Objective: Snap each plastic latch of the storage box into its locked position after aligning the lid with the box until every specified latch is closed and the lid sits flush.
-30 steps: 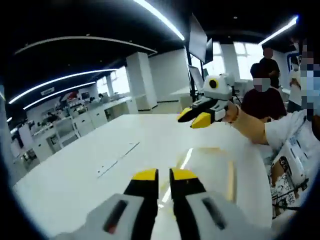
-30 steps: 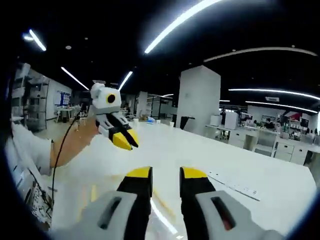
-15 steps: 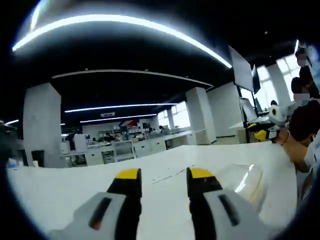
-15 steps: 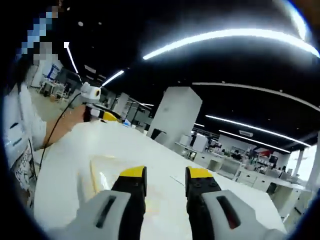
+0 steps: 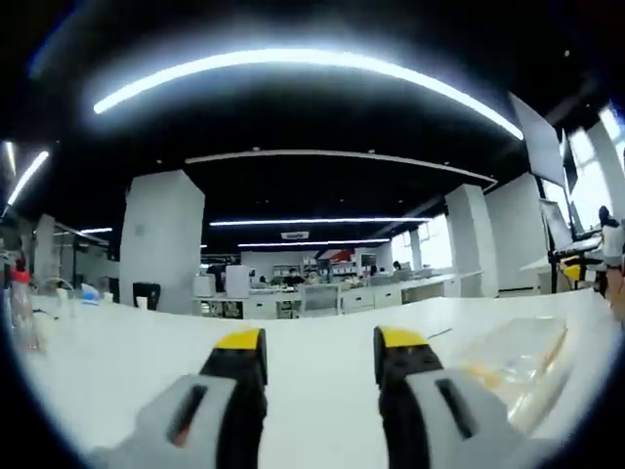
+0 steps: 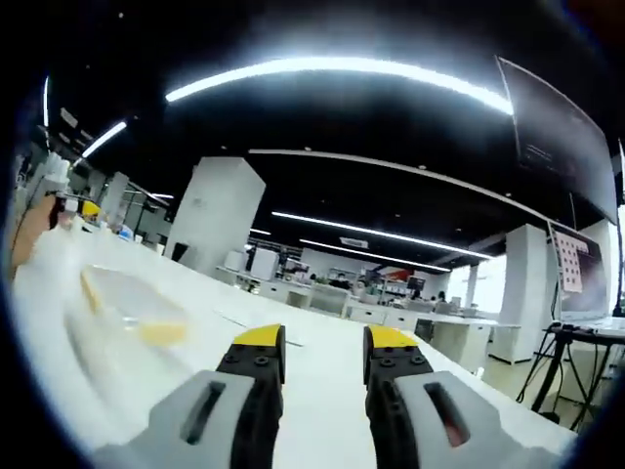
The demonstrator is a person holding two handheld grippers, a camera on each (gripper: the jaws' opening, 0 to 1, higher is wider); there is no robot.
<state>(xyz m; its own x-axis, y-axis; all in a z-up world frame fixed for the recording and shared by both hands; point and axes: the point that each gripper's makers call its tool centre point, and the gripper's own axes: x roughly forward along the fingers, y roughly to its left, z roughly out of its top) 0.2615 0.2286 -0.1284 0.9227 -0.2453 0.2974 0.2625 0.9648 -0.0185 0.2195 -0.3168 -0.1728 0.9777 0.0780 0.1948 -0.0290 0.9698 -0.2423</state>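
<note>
The clear plastic storage box (image 5: 518, 357) with yellow latches lies on the white table (image 5: 117, 362), to the right of my left gripper (image 5: 320, 342). That gripper is open and holds nothing. In the right gripper view the same box (image 6: 125, 301) sits to the left, with a yellow latch (image 6: 161, 333) on its near side. My right gripper (image 6: 323, 340) is open too, apart from the box, low over the table (image 6: 322, 322). The left gripper (image 6: 66, 200) appears small at the far left edge, held by a hand. Which latches are closed I cannot tell.
A bottle with a red cap (image 5: 20, 303) stands at the table's left end. A power strip (image 6: 249, 327) lies on the table beyond the box. A monitor (image 5: 545, 147) hangs at the right. Desks and white pillars (image 5: 161, 244) fill the room behind.
Both cameras dropped low and swung away from each other, so the box now sits off to the side. The left jaws have spread from nearly shut to open.
</note>
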